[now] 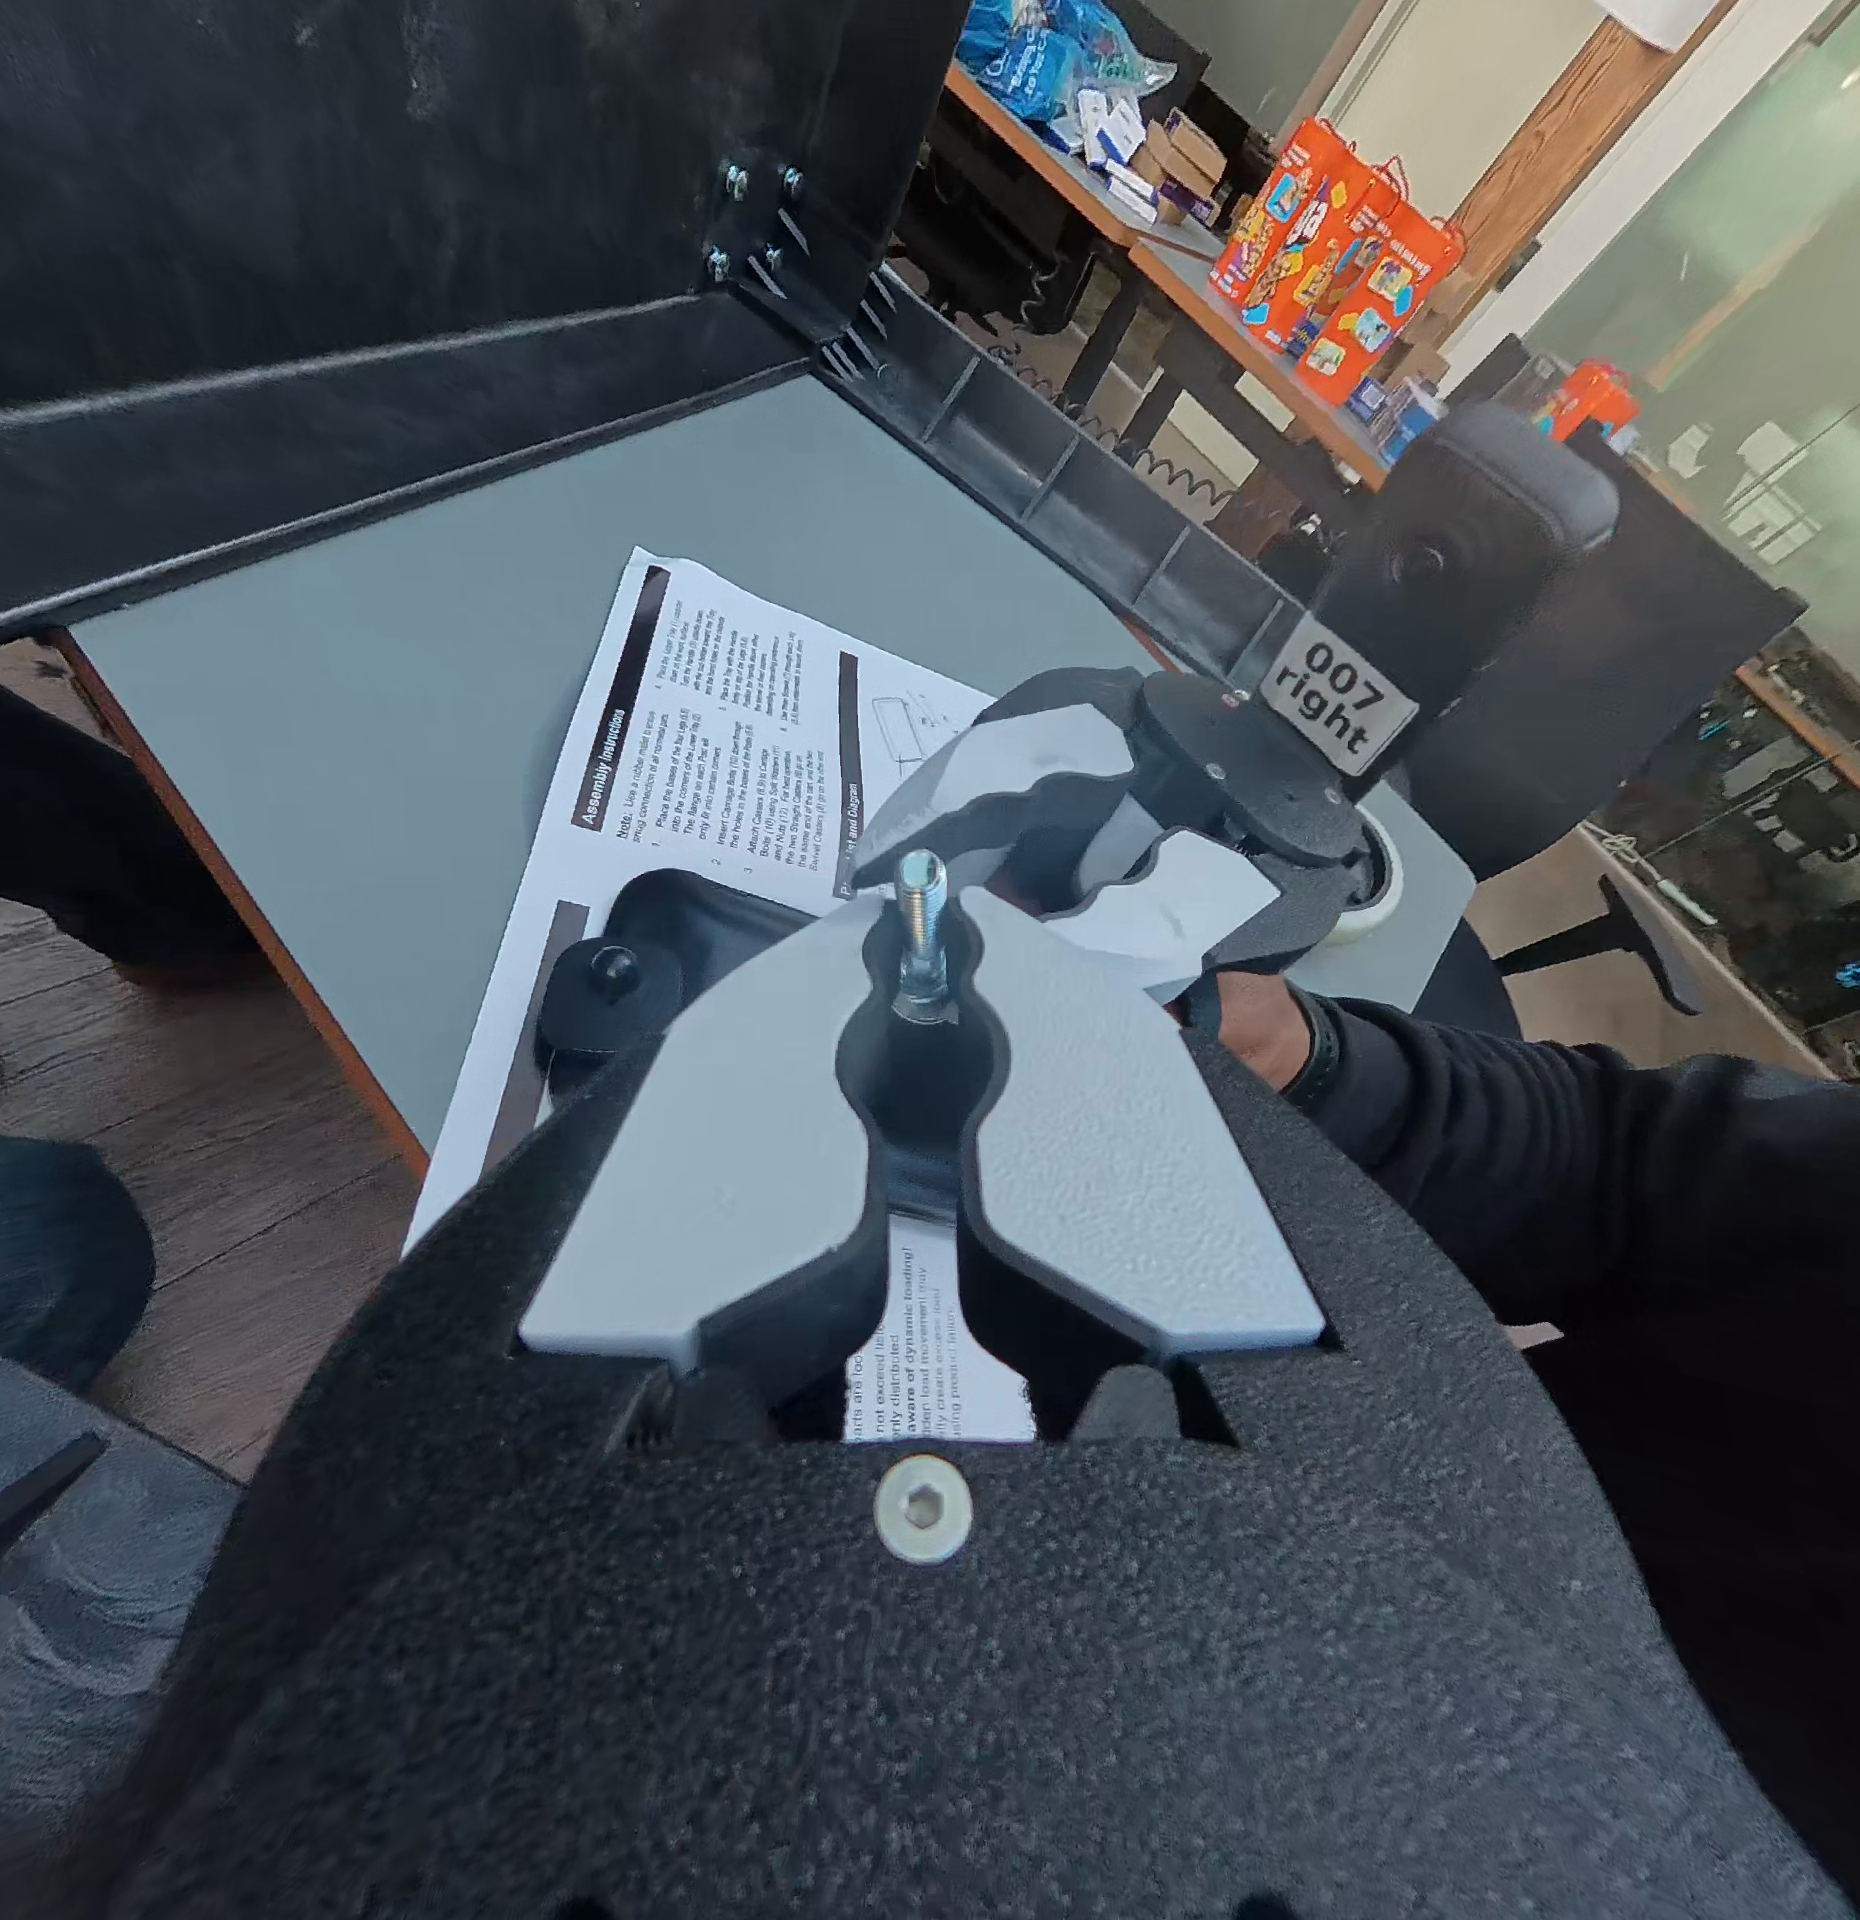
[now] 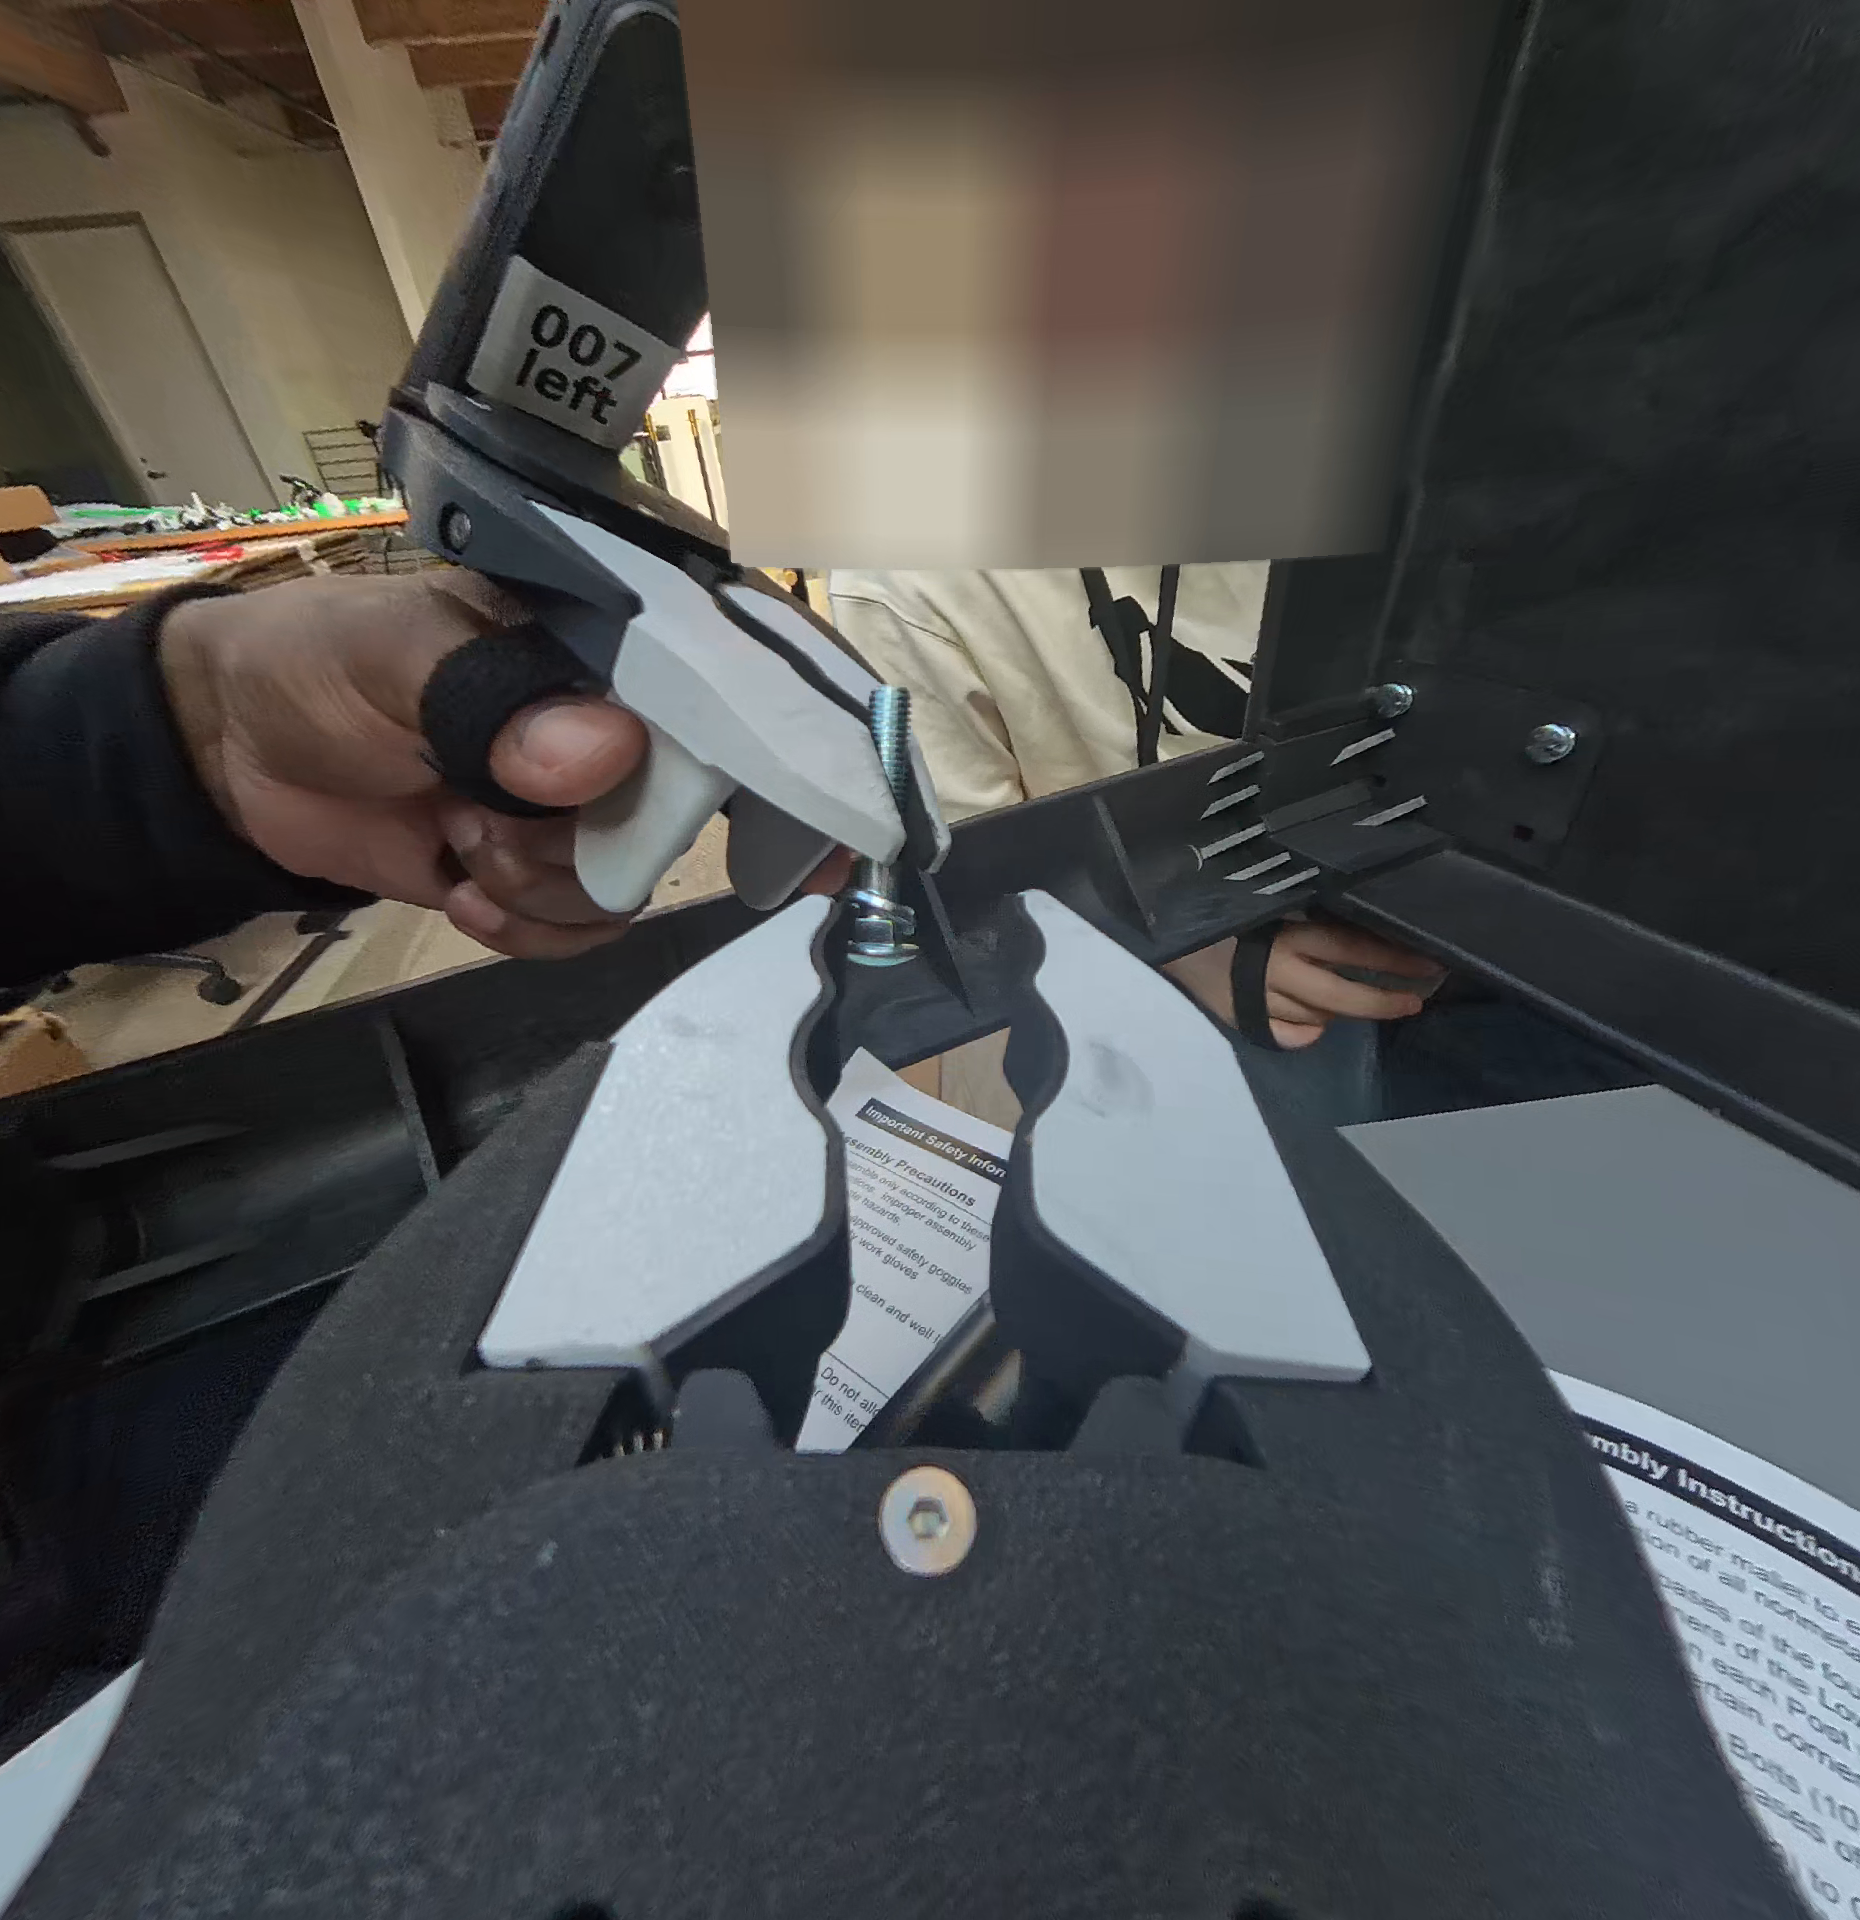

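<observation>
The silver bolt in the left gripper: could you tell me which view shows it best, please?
The right wrist view: it shows the bolt side-on, threads up, washers below, pinched between the left gripper pads. The left wrist view shows the same bolt foreshortened, nearly end-on, standing up between the fingertips, its lower part sunk in the dark gap.

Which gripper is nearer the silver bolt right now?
Left. The left gripper is clamped on the silver bolt; the right gripper sits open just below the bolt's head.

Workshop-like office, desks stacked with boxes, glass partition
</observation>
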Available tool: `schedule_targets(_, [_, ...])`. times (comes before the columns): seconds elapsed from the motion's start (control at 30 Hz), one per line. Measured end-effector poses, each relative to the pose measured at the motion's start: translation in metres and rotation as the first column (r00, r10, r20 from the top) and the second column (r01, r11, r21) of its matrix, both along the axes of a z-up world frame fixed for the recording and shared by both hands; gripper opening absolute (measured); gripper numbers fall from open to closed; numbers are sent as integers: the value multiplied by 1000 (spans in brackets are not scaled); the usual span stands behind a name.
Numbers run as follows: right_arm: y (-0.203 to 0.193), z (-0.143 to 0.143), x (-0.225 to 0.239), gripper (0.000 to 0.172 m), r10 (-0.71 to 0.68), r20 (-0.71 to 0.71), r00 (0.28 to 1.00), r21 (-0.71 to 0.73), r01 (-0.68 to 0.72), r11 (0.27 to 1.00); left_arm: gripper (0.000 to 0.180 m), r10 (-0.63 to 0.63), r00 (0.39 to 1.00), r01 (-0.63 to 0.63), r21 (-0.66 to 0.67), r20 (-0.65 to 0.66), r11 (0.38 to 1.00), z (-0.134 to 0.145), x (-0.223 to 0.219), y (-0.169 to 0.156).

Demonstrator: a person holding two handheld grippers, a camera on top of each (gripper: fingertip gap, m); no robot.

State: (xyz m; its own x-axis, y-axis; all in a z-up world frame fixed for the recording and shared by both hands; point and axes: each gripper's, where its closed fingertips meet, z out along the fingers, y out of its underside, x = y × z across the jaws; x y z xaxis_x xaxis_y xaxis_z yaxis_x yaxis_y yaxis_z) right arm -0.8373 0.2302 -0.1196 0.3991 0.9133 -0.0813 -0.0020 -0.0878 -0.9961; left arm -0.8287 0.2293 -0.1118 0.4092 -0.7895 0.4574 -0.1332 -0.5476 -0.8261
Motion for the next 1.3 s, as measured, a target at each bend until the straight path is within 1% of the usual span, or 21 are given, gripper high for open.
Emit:
schedule_targets(0.13, [-1,9,-1,27,-81,68,994,166,69,984,7,25,996,-18,-81,84,997,6,-4,1])
schedule_targets(0.2, [-5,11,-4,24,-100,101,990,245,73,967,7,34,994,-23,-108,107,994,7,-6,1])
schedule_targets(0.4, [-10,9,-8,26,-126,206,970,389,37,921,7,37,992,-22,-126,121,992,14,-13,-2])
schedule_targets(0.53, [-12,16,-13,28,-167,229,959,481,38,876,7,20,994,-3,-155,105,988,15,-13,-7])
schedule_targets(0.63, [-10,8,-21,24,-184,282,942,498,20,867,7,6,998,5,-156,69,988,16,-13,-10])
schedule_targets(0.73, [-12,9,-25,22,-193,263,945,507,34,861,7,0,1000,-2,-108,-14,994,16,-13,-11])
schedule_targets(0.77, [-12,9,-26,16,-194,257,947,508,38,860,7,3,1000,-6,-97,-29,995,16,-14,-10])
schedule_targets(0.8, [-13,10,-26,16,-192,249,949,510,40,859,7,0,999,-4,-92,-39,996,16,-14,-10])
schedule_targets(0.93, [-10,9,-28,15,-207,261,943,503,50,863,7,2,1000,-4,-111,-21,994,15,-15,-6])
schedule_targets(1.13, [-5,3,-35,15,-167,272,948,448,29,894,11,-3,1000,5,-127,9,992,9,-21,1])
schedule_targets(1.3, [4,4,-41,14,-120,264,957,406,2,914,17,15,998,-9,-88,57,996,13,-31,5])
